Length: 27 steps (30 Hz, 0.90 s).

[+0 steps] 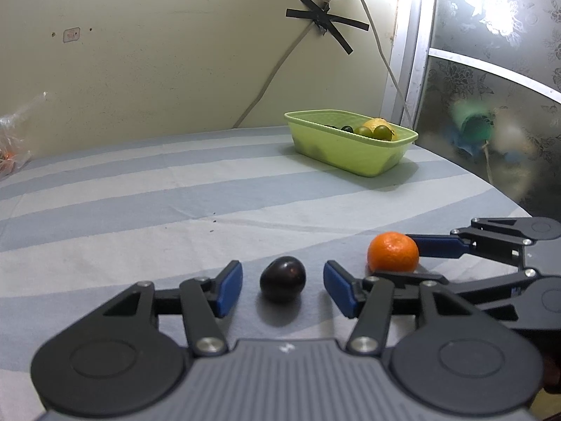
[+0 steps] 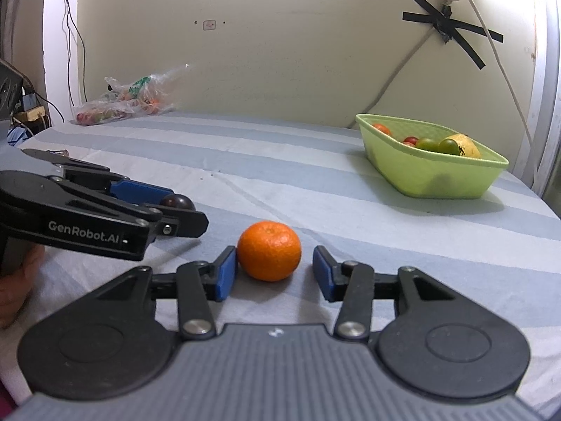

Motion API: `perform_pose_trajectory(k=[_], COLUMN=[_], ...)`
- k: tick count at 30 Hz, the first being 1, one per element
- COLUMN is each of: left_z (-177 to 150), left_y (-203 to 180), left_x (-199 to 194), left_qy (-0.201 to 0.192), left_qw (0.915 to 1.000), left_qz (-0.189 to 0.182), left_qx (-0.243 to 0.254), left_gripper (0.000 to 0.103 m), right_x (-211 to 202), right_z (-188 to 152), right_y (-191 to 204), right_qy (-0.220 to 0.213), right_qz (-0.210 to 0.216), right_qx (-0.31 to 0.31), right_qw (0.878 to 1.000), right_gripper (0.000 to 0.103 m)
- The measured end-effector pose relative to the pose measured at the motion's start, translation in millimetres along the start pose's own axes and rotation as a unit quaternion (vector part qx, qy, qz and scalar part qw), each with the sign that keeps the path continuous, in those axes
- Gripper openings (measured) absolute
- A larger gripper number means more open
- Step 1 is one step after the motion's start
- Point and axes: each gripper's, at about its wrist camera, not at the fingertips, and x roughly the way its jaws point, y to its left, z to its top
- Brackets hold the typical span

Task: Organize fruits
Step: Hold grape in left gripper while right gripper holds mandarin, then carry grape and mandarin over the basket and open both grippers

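A dark plum (image 1: 282,279) lies on the striped cloth between the blue pads of my left gripper (image 1: 282,282), with a gap on each side; the gripper is open. An orange tangerine (image 2: 269,251) sits between the pads of my right gripper (image 2: 274,270), which is open: the left pad is close against the fruit and the right pad stands apart. The two grippers are side by side, the left gripper (image 2: 186,210) seen from the right wrist and the right gripper (image 1: 394,256) from the left. A light green basket (image 2: 438,179) at the back right holds a yellow fruit and small green and red fruits.
A clear plastic bag (image 2: 129,100) with produce lies at the back left by the wall. Cables (image 1: 273,73) taped to the wall hang down behind the basket (image 1: 350,156). A frosted glass panel (image 1: 491,87) borders the table's right edge. A hand (image 2: 14,291) holds the left gripper.
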Motion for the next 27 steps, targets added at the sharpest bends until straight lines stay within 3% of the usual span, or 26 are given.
perform_pose_trajectory(k=[11,13,18,27], left_z=[0.3,0.4,0.4,2.3], left_y=[1.1,1.8,-1.9,-16.8], left_x=[0.5,0.7,0.7,3.6], left_qy=[0.001,0.0,-0.001,0.0], left_qw=[1.0,1.0,0.9999,0.9984], left_qz=[-0.002,0.0,0.009,0.043], left_qx=[0.004,0.005,0.007,0.037], left_gripper=[0.05,0.045,0.03,0.027], right_x=[0.3,-0.7,-0.9,-7.0], right_z=[-0.4,-1.3,-1.2,-2.8], right_y=[1.6,2.9,3.0,3.4], right_qy=[0.0,-0.003,-0.004,-0.025], right_qz=[-0.002,0.006,0.014,0.021], right_qx=[-0.01,-0.017,-0.018,-0.013], right_qw=[1.0,1.0,1.0,0.999], right_gripper=[0.048,0.041,0.041,0.04])
